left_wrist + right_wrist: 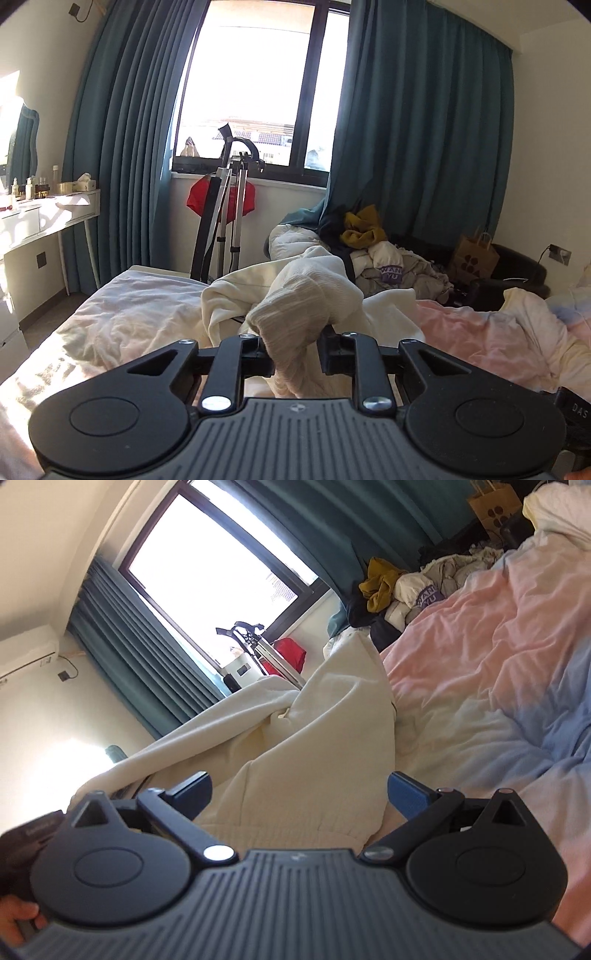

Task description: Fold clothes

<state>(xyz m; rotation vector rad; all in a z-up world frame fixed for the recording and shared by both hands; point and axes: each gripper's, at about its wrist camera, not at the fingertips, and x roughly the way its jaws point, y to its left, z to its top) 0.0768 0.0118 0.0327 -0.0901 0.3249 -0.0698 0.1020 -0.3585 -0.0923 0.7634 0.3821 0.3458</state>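
A cream sweatshirt (295, 291) lies bunched on the bed. My left gripper (295, 354) is shut on its ribbed cuff or hem and holds it raised, the fabric hanging between the jaws. In the right wrist view the same cream garment (295, 738) stretches from lower centre up toward the window. My right gripper (299, 794) is open, its blue-padded fingers (406, 794) spread on either side of the garment's ribbed edge, gripping nothing.
The bed has a pink, white and blue duvet (498, 657). A pile of other clothes (384, 254) sits at the far side, with a brown paper bag (476, 258). A garment steamer stand (225, 206) and a white dressing table (48, 218) stand by the window.
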